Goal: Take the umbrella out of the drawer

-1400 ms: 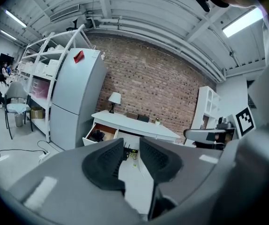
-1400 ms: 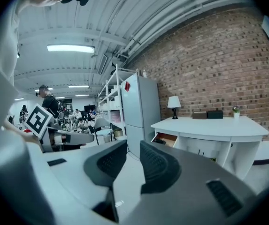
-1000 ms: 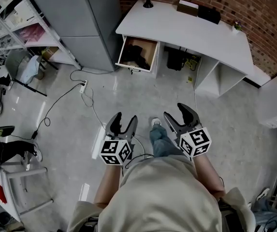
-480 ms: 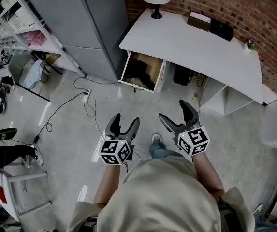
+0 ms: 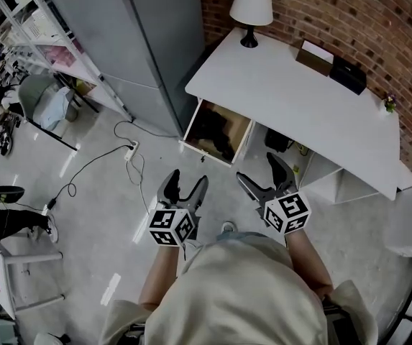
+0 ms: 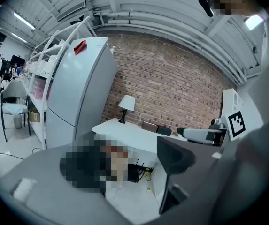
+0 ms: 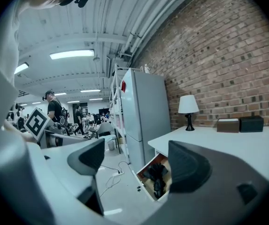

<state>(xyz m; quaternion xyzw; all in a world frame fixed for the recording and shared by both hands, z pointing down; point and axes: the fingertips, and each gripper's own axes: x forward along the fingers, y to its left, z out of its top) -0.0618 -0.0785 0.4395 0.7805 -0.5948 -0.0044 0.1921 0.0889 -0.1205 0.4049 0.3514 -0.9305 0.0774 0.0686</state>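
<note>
The white desk (image 5: 292,99) stands against the brick wall, its left drawer (image 5: 216,132) pulled out. Inside the drawer lies a black folded umbrella (image 5: 220,136), which the right gripper view also shows as a dark umbrella (image 7: 157,175) in the open drawer (image 7: 149,178). My left gripper (image 5: 184,184) and right gripper (image 5: 262,172) hover above the floor a short way in front of the drawer, both open with nothing between their jaws. In the left gripper view the drawer area is covered by a mosaic patch.
A grey cabinet (image 5: 155,42) stands left of the desk, with wire shelving (image 5: 40,42) beyond it. A power strip and cable (image 5: 130,149) trail over the floor. A lamp (image 5: 252,9) and boxes (image 5: 335,62) sit on the desk. People stand at the far left.
Both grippers have come nearer to the desk and the open drawer, which now lies closer in the head view. Their jaws have spread wider.
</note>
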